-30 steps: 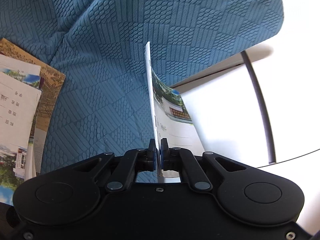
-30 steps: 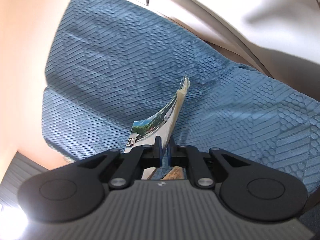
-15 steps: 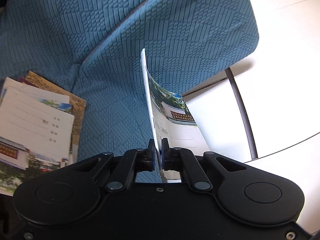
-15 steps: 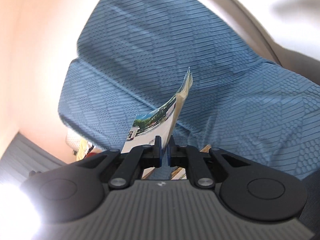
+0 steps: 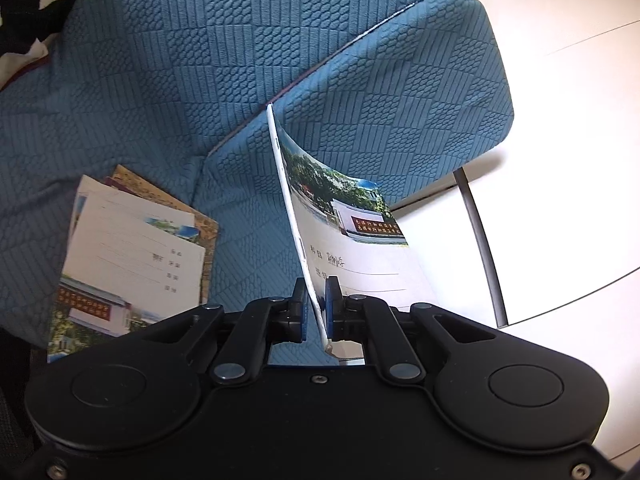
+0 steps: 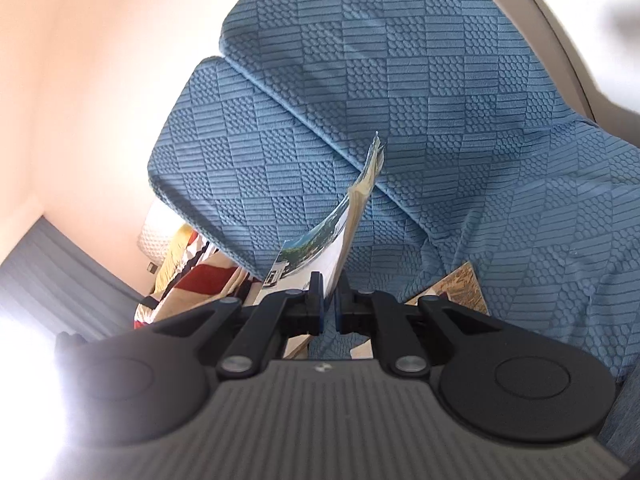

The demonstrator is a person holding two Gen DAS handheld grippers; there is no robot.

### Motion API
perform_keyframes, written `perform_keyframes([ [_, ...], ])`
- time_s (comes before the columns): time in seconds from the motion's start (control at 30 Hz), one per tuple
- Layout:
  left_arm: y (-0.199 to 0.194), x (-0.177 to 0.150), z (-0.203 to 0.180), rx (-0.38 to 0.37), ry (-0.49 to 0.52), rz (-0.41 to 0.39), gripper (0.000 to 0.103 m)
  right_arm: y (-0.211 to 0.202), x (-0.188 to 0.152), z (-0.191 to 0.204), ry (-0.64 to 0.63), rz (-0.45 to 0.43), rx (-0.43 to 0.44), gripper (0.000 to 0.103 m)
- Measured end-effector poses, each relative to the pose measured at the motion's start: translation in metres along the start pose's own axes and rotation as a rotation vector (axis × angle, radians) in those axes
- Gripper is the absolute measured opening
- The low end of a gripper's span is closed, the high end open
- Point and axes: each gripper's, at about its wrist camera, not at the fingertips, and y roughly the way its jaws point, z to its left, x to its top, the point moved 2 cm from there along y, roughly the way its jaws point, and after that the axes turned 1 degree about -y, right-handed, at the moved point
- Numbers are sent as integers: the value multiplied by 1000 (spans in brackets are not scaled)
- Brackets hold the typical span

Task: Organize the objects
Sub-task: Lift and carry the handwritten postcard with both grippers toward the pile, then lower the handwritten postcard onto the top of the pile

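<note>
My left gripper (image 5: 316, 300) is shut on a thin notebook (image 5: 352, 240) with a school photo and white writing lines on its cover. It stands edge-up above the blue sofa, its cover curving to the right. A stack of similar notebooks (image 5: 132, 256) lies on the sofa seat to the lower left of this gripper. My right gripper (image 6: 329, 300) is shut on another photo-cover notebook (image 6: 320, 244), which bends up and to the right, showing yellowish pages. A brown notebook corner (image 6: 456, 292) lies on the seat just behind the right fingers.
The sofa wears a blue quilted cover (image 5: 280, 60), with its backrest cushion (image 6: 400, 80) behind. White floor tiles (image 5: 560, 120) and a dark curved bar (image 5: 480, 240) lie to the right. A red, white and yellow striped cloth (image 6: 200, 276) sits at the sofa's left end.
Both grippers have pulled back and risen with their notebooks. More of the notebook stack now shows at the left. The striped cloth has come into the right wrist view.
</note>
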Motion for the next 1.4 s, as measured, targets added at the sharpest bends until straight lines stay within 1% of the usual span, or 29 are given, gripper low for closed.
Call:
perform_keyframes([
  [0.27, -10, -6, 44, 11, -35, -13, 9, 17, -33, 5, -38, 59, -26, 8],
  [0.37, -8, -8, 64, 17, -47, -5, 9, 25, -45, 3, -59, 88, -45, 8],
  [0.67, 10, -18, 115, 91, -76, 28, 9, 51, -82, -10, -101, 151, -103, 9],
  [0.83, 23, -22, 130, 141, -57, 40, 9, 64, -97, -26, -107, 187, -127, 9],
  [0.93, 28, -21, 140, 155, -77, 41, 9, 73, -103, -32, -104, 219, -139, 10],
  [1.13, 35, -20, 151, 205, -60, 46, 8, 87, -108, -30, -142, 244, -152, 11],
  [1.27, 42, -24, 164, 242, -76, 74, 8, 94, -114, -38, -126, 278, -180, 13],
  [1.4, 46, -26, 171, 278, -69, 98, 8, 96, -122, -45, -117, 311, -208, 13],
])
